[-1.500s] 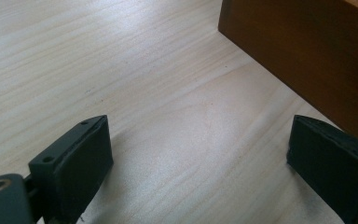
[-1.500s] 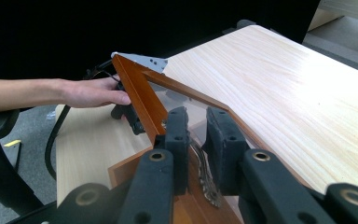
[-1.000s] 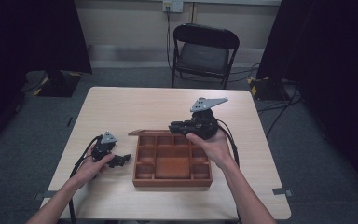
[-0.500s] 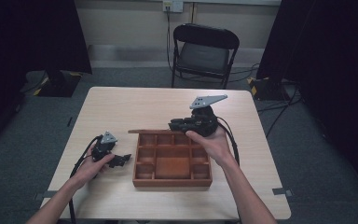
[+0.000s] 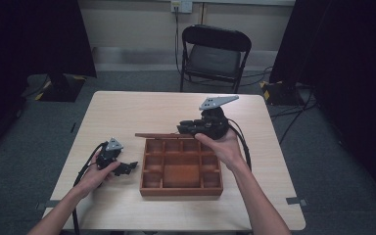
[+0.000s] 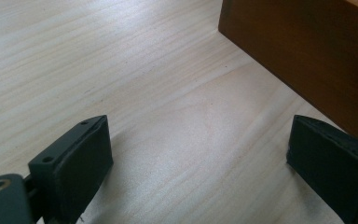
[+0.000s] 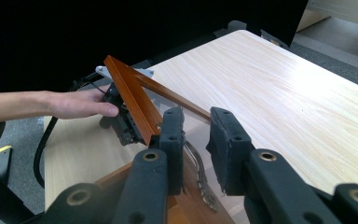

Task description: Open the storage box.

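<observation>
Roughly midway, I'd say: box [image 5: 181, 168] sits mid-surface [image 5: 127, 112], lid [image 7: 135, 100] swung up off it, compartments look empty. It's reddish-brown wood with a glazed, framed lid. Your right tool [image 5: 186, 129] sits at the lid's near corner, jaws slightly apart, frame against one. Left tool [image 5: 130, 168] rests wide apart just beside the box wall. Whether you're opening or closing, can't tell.
</observation>
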A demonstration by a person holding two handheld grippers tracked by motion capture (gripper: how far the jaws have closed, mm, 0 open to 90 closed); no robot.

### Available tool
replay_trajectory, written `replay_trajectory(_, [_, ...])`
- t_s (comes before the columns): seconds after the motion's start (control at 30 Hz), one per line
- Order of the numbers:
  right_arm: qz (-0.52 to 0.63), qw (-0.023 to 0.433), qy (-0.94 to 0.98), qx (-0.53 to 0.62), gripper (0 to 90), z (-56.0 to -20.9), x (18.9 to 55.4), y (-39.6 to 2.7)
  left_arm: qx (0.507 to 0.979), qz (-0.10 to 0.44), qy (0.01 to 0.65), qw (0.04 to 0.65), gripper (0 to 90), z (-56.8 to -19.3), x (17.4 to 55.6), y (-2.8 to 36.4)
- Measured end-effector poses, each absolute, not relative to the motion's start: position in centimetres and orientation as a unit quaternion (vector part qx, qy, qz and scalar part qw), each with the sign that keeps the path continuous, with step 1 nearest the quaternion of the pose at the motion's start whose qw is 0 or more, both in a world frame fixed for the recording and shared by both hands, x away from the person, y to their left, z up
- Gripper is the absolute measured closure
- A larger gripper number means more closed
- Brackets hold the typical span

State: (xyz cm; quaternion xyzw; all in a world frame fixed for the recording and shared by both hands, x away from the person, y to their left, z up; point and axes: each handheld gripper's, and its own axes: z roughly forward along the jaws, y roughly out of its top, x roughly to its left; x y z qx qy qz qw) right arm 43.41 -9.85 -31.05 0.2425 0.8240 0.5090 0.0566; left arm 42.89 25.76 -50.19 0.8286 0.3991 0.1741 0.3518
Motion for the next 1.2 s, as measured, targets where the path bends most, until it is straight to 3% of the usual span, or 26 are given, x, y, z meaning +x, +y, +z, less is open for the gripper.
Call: replay_trajectory(1.2, [0.514, 0.066, 0.819, 0.247, 74.6, -30.40, 44.45, -9.80, 0.829, 0.175, 0.399, 0.351, 5.9, -50.19, 42.89, 25.76])
